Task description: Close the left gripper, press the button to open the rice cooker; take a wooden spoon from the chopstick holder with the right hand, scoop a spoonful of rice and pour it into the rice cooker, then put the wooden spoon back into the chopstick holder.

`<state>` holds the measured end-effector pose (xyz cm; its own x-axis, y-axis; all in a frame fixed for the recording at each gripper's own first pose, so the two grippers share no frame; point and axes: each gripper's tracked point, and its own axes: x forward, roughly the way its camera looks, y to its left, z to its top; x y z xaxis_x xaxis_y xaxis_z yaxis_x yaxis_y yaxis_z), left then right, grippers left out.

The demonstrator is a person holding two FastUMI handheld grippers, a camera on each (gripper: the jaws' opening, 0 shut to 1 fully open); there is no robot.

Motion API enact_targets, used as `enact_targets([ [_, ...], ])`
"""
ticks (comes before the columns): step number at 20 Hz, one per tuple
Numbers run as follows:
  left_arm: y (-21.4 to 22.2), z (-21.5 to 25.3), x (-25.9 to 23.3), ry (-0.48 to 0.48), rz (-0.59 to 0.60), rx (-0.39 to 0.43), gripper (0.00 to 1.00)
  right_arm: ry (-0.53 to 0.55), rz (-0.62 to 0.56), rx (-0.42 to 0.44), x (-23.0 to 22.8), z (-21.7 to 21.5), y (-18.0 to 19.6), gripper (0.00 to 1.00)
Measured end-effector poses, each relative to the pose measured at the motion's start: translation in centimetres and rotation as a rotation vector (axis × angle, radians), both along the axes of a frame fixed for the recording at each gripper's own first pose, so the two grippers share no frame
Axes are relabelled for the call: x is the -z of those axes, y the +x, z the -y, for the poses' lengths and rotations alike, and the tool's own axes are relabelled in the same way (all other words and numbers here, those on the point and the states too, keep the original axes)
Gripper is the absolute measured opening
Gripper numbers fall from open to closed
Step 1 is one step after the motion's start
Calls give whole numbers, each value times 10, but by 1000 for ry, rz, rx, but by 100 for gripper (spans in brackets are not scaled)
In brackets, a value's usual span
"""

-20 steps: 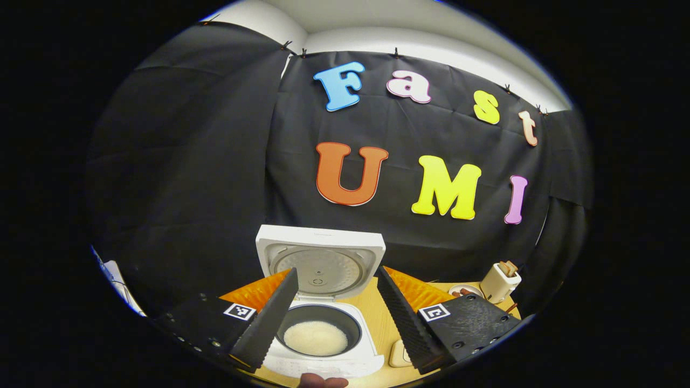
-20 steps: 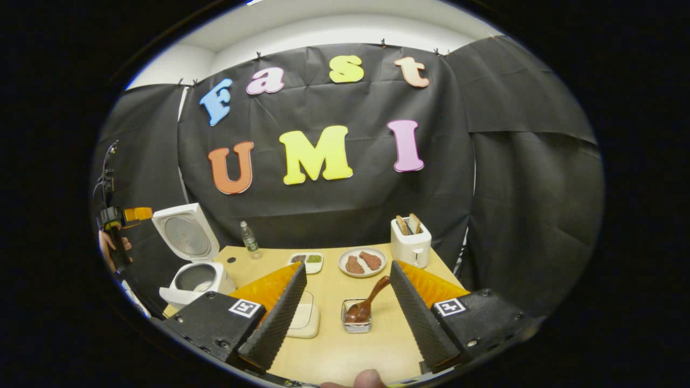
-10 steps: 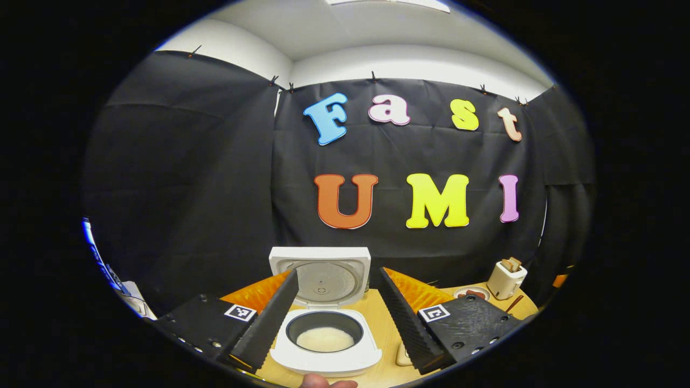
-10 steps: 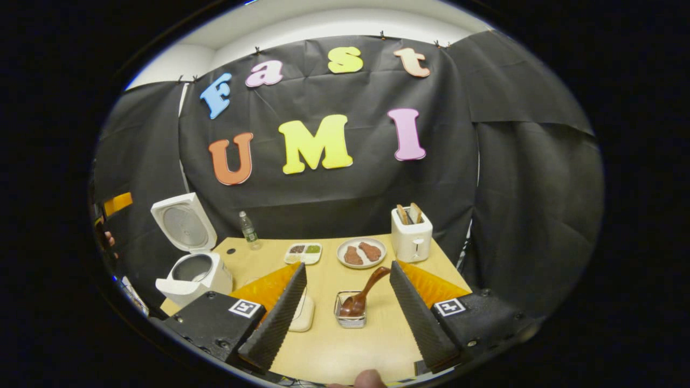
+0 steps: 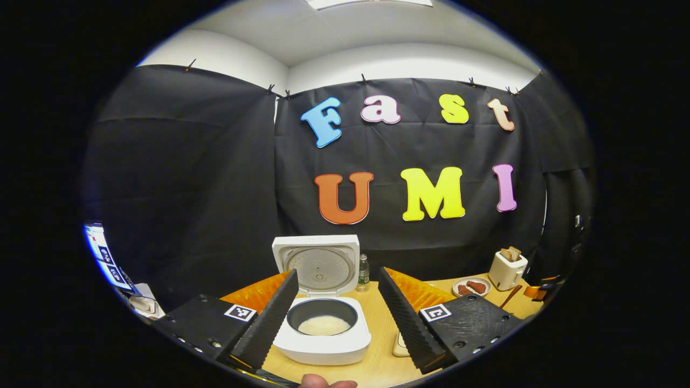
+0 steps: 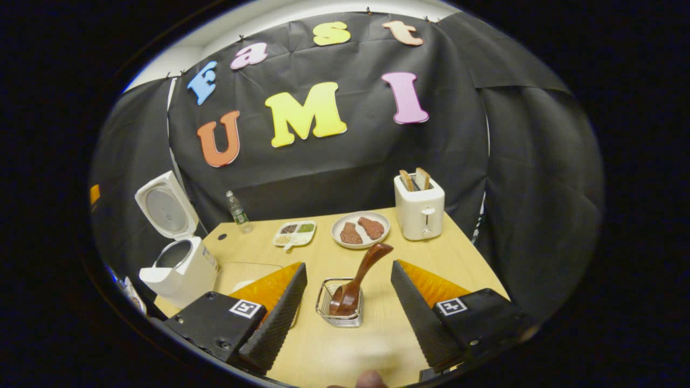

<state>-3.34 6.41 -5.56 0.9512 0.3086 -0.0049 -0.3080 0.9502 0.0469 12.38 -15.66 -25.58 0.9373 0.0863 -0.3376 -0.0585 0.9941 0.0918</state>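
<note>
Since earlier frame, my right gripper (image 6: 345, 318) tilts down toward chopstick holder (image 6: 339, 303); wooden spoon (image 6: 358, 277) leans inside, free room around on table (image 6: 453, 253). Rice cooker (image 5: 323, 331) stands lid-up at table's left edge, rice (image 5: 323, 325) in pot. Left gripper (image 5: 337, 318) pulls back. Both grippers wide, holding nothing.

On the table (image 6: 377, 334), the rice cooker (image 6: 180, 267) stands at the left edge with a bottle (image 6: 237, 212) behind it, the chopstick holder (image 6: 340, 304) with the wooden spoon (image 6: 358, 277) in it sits near the front, and a divided dish (image 6: 294, 233), plate (image 6: 360, 230) and toaster (image 6: 419, 207) line the back.
</note>
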Motion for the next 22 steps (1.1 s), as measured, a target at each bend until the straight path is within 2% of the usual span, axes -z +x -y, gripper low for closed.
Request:
enact_targets([
  [2, -7, 5, 2, -26, -5, -33, 95, 17, -22, -17, 20, 0, 19, 100],
  [4, -12, 7, 7, -42, -19, -68, 95, 50, -56, -17, 41, 4, 39, 95],
  [5, -15, 8, 9, -48, -30, -83, 95, 69, -79, -13, 49, 6, 48, 100],
  [7, -16, 10, 12, -61, -52, -110, 95, 107, -108, -9, 65, 9, 64, 97],
  [8, -19, 9, 14, -66, -65, -130, 95, 125, -117, -14, 70, 9, 73, 89],
  [10, -20, 7, 18, -80, -81, -163, 95, 161, -141, -25, 81, 7, 88, 85],
  [11, -21, 9, 18, -89, -85, -173, 95, 173, -157, -30, 87, 6, 94, 74],
  [14, -19, 12, 23, -101, -97, -185, 95, 209, -184, -38, 99, 1, 105, 65],
  [15, -18, 11, 24, -99, -104, -188, 95, 221, -185, -33, 99, 1, 106, 59],
  [16, -17, 11, 24, -100, -109, -189, 95, 235, -186, -30, 99, 0, 104, 48],
  [17, -16, 10, 21, -101, -108, -188, 95, 245, -189, -25, 99, 1, 103, 43],
  [18, -14, 11, 20, -104, -104, -186, 95, 252, -192, -19, 101, 0, 102, 31],
  [22, -11, 12, 21, -105, -111, -178, 95, 278, -203, -3, 96, 3, 96, 24],
])
